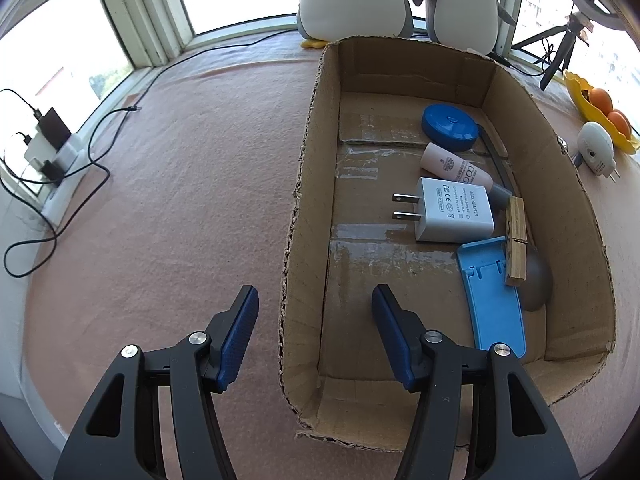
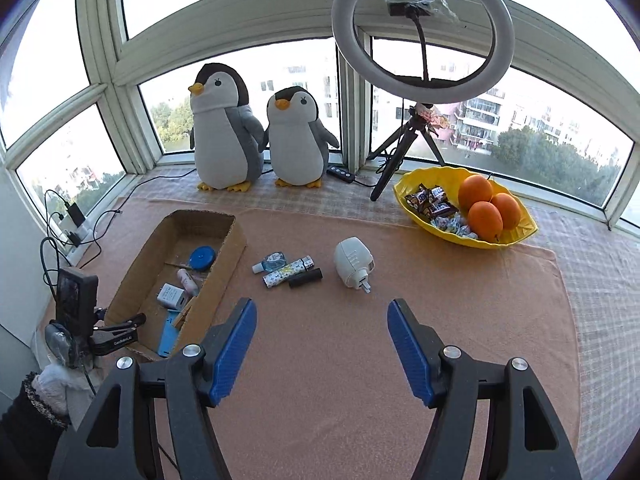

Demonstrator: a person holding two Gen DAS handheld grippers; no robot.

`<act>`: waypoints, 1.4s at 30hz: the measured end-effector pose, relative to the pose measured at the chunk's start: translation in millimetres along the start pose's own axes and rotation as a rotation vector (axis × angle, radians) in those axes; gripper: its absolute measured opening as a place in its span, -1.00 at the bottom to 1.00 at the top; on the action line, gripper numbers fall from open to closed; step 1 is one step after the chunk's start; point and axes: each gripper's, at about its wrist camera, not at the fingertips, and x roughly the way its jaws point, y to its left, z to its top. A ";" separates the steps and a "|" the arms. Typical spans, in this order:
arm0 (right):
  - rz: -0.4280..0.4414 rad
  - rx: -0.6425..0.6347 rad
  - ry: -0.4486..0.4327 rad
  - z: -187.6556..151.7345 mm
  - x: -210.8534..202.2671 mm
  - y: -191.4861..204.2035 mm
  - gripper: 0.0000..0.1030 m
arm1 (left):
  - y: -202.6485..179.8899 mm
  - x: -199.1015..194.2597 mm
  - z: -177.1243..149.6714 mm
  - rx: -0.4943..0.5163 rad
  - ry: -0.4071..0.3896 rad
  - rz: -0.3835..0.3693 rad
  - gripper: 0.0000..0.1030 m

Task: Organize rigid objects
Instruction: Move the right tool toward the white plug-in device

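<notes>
Holding my left gripper (image 1: 315, 293) open over the cardboard box (image 1: 560, 184) wall, pads clear, my right gripper (image 2: 322, 304) open, empty, above the mat (image 2: 320, 364).

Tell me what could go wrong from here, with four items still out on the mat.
1. The left gripper straddles the box wall, jaws apart around it; a shift could drag or tip the box.
2. The box's right side is crowded: charger, tube, clothespin, blue stand. A drop there may land on top and slide.
3. The white plug is rounded, and the open right gripper might let it roll or slip out.
</notes>
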 end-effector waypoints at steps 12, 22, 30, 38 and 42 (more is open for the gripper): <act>-0.023 -0.046 0.055 -4.8 81.5 -27.1 0.24 | 2.5 0.5 -0.6 -0.018 0.001 -0.007 0.15; 0.001 -0.122 0.131 18.3 164.5 -33.8 0.24 | 2.1 1.1 0.2 -0.035 0.004 0.007 0.15; -0.025 -0.241 0.193 28.3 213.8 -25.0 0.24 | -1.7 1.2 1.2 -0.039 0.004 0.028 0.15; -0.043 -0.317 0.238 28.6 239.5 -20.6 0.24 | -3.1 0.8 1.6 -0.051 0.011 0.037 0.15; -0.040 -0.303 0.244 29.6 243.5 -24.9 0.24 | -3.1 1.0 1.9 -0.050 0.013 0.035 0.15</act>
